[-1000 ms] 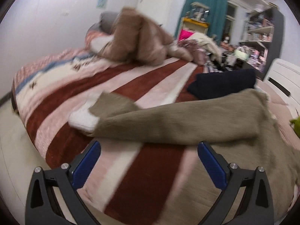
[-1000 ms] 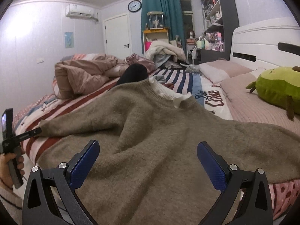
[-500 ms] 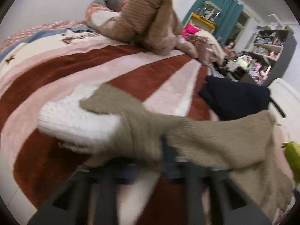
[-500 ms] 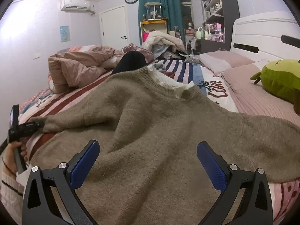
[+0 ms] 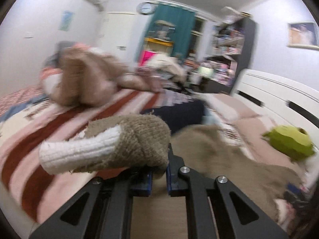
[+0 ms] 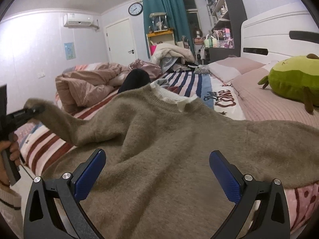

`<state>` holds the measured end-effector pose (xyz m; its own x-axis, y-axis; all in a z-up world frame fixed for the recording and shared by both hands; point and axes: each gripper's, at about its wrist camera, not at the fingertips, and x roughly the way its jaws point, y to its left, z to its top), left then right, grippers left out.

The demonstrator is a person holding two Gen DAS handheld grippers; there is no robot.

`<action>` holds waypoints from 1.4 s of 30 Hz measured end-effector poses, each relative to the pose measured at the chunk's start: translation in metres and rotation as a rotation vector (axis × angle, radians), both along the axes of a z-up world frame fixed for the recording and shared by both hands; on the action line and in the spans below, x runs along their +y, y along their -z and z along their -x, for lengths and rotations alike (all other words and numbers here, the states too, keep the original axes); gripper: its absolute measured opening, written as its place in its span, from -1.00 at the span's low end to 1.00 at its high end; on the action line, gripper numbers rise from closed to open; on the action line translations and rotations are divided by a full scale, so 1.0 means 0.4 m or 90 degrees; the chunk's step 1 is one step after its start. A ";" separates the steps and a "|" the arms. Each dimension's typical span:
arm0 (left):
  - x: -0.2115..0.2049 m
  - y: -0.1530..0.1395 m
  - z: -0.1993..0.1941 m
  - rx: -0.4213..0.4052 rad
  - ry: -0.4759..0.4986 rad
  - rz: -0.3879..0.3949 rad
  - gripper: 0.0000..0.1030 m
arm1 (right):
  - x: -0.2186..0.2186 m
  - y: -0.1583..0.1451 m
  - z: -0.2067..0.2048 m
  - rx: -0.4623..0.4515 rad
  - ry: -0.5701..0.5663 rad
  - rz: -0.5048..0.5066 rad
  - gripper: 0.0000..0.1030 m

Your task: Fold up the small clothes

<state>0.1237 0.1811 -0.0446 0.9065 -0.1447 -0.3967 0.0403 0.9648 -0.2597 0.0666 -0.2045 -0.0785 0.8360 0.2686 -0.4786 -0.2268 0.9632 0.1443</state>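
Note:
A tan knit sweater (image 6: 169, 139) with a white inner collar lies spread on the striped bed (image 6: 195, 81). My left gripper (image 5: 158, 171) is shut on the sweater's left sleeve (image 5: 129, 143), near its white cuff (image 5: 79, 151), and holds it lifted off the bed. In the right wrist view the left gripper (image 6: 30, 112) shows at the far left with the raised sleeve (image 6: 65, 123). My right gripper (image 6: 157, 169) is open and empty, just above the sweater's lower body.
A rumpled pink-brown quilt (image 6: 85, 85) lies at the far left of the bed. A dark navy garment (image 6: 135, 79) sits beyond the collar. A green avocado plush (image 6: 295, 83) rests on pink pillows by the white headboard (image 6: 279, 35).
My left gripper closed on the sleeve by the cuff and lifted it up off the bed. The right gripper stayed open over the sweater, barely moving.

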 end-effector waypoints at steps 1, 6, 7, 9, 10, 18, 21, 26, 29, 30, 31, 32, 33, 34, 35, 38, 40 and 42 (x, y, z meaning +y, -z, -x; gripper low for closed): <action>-0.049 -0.006 -0.006 0.000 0.028 -0.005 -0.85 | -0.013 -0.003 0.011 -0.004 0.003 -0.003 1.00; -0.296 0.033 -0.052 0.038 0.177 -0.025 -0.83 | -0.097 -0.013 0.063 -0.021 0.029 -0.019 1.00; -0.332 0.053 -0.061 0.055 0.209 -0.020 -0.80 | -0.119 -0.012 0.073 -0.022 0.039 -0.019 1.00; -0.409 0.108 -0.076 0.102 0.273 -0.004 -0.73 | -0.161 -0.008 0.089 -0.021 0.059 -0.018 1.00; -0.444 0.139 -0.083 0.129 0.298 -0.002 -0.65 | -0.177 -0.007 0.095 -0.019 0.067 -0.020 1.00; -0.408 0.121 0.034 0.083 0.334 0.024 0.52 | -0.240 0.022 0.105 0.012 0.084 -0.022 1.00; -0.317 0.111 0.071 0.068 0.253 -0.002 0.62 | -0.206 0.034 0.089 0.024 0.047 -0.027 1.00; -0.093 0.173 0.077 0.113 0.050 -0.108 0.65 | -0.120 0.080 0.013 0.064 -0.033 -0.025 1.00; 0.039 0.261 0.051 0.187 -0.032 -0.157 0.65 | -0.072 0.129 -0.068 0.107 -0.066 -0.023 1.00; 0.066 0.292 0.043 0.213 -0.039 -0.155 0.65 | -0.060 0.145 -0.095 0.122 -0.076 -0.025 1.00; 0.091 0.318 0.039 0.233 -0.035 -0.141 0.65 | -0.053 0.157 -0.113 0.131 -0.083 -0.028 1.00; 0.102 0.341 0.037 0.245 -0.022 -0.121 0.65 | -0.040 0.180 -0.150 0.154 -0.096 -0.037 1.00; 0.112 0.356 0.039 0.249 -0.008 -0.096 0.61 | -0.035 0.192 -0.169 0.166 -0.101 -0.042 1.00; 0.113 0.365 0.041 0.250 0.003 -0.075 0.37 | -0.028 0.207 -0.197 0.183 -0.101 -0.048 1.00; 0.113 0.371 0.048 0.246 0.017 -0.049 0.15 | -0.025 0.215 -0.216 0.194 -0.100 -0.052 0.77; 0.070 0.359 0.063 0.236 0.031 -0.058 -0.50 | -0.021 0.217 -0.267 0.214 -0.086 -0.056 -0.09; 0.056 0.343 0.087 0.225 0.035 -0.048 -0.73 | -0.021 0.194 -0.287 0.200 -0.073 -0.038 -0.70; 0.052 0.339 0.114 0.228 0.042 -0.024 -0.77 | -0.029 0.159 -0.300 0.176 -0.068 -0.035 -0.88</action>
